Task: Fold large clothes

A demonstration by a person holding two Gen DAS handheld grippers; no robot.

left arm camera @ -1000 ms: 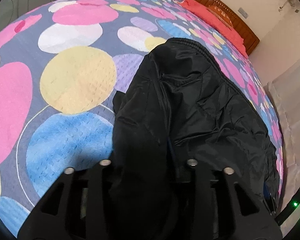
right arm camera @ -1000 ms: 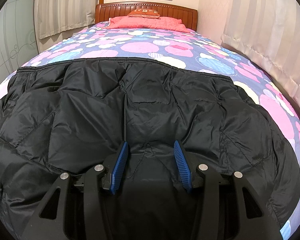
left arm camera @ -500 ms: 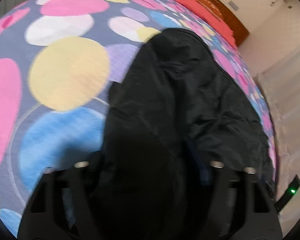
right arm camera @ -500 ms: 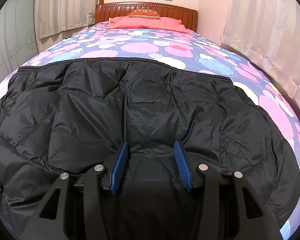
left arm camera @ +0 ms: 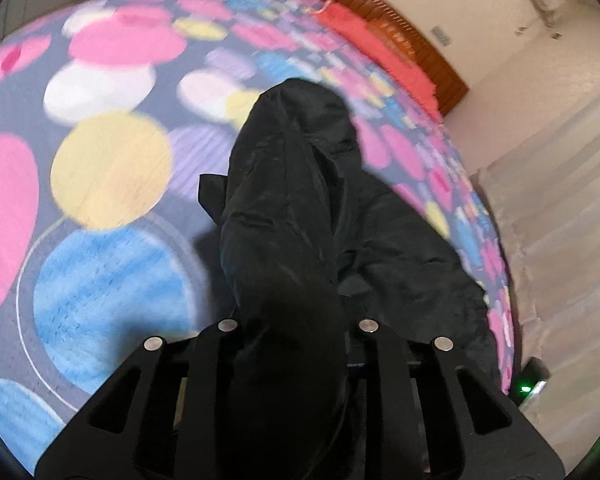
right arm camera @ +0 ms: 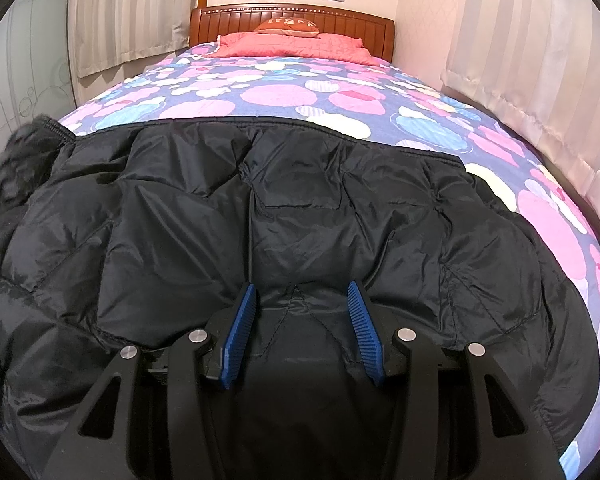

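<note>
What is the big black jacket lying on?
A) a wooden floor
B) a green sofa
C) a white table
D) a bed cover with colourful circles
D: the black jacket is spread over the bed cover, which is printed with pink, blue, white and yellow circles, and a wooden headboard stands at the far end.

One black jacket [right arm camera: 300, 208], one bed [right arm camera: 420, 112], two pillows [right arm camera: 292, 44], two tongs [right arm camera: 304, 320].
</note>
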